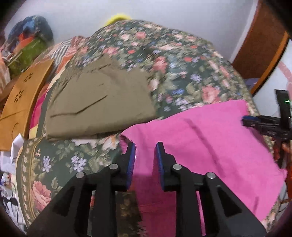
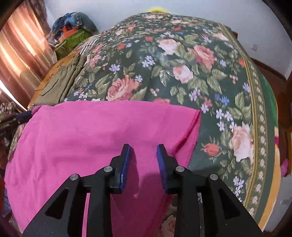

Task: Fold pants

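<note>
The pink pants [image 2: 102,136] lay folded across the lower middle of the right wrist view, on a floral bedspread [image 2: 182,69]. Olive folded pants [image 1: 98,102] sat upper left (beside a tan board [image 1: 23,102]). Left gripper [image 1: 144,148] and right gripper [image 2: 143,150] hung narrowly parted, gripping nothing.

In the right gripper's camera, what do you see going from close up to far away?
right gripper → pink pants → flowery bedspread → yellow thing at the far edge → white wall.
</note>
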Demonstrator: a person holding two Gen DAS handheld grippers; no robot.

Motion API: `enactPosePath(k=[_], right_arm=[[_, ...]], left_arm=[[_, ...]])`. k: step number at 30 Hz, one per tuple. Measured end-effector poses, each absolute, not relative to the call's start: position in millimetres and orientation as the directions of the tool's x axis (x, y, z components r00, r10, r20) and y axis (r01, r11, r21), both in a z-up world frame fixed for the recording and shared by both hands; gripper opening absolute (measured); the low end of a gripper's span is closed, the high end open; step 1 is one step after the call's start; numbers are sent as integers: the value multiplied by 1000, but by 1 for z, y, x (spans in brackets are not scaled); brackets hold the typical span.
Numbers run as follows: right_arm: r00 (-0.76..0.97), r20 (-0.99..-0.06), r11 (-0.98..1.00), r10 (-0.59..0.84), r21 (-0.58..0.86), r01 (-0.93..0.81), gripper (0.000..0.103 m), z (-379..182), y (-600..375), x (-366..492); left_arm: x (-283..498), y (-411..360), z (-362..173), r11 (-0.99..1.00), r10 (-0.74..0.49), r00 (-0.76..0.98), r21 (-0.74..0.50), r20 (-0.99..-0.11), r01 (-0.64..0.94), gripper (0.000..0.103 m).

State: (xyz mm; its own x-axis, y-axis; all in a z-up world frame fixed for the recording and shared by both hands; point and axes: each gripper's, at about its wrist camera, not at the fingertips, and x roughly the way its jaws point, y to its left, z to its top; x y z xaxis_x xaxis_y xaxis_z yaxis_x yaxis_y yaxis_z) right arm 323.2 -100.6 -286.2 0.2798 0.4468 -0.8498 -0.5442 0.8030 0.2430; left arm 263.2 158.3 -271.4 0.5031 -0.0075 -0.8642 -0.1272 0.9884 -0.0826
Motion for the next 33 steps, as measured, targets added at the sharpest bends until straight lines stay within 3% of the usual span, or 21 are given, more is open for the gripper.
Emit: enactPosePath(k=[5,11,17,20,26,33], right_arm=[[293,-865,821,407,206,-533,28,-284,-102,321],[317,-846,819,428,216,-532,31,-256,-111,298],[323,-810,772,489,229,-593,41,-227,-103,252],[302,-811,745,501,227,-627,43,-226,-97,229],[273,-839,746,471,213,-630,43,-241,-107,197],[269,-832,780,486,274,-562,43,-244,-138,179]], left_arm=[[251,178,-283,975,-12,461,-113,-887,-191,22],[230,163,-247,979,-40,522,-137,-852,-149,23],[215,111,-232,986,-124,542,-165,-831,-28,36],[209,88,-241,988,-140,512,-157,-848,9,37],[180,78,-254,988,-122,511,-152,-851,-17,37],[149,82,-252,998,-30,516,-55,-856,-34,40]])
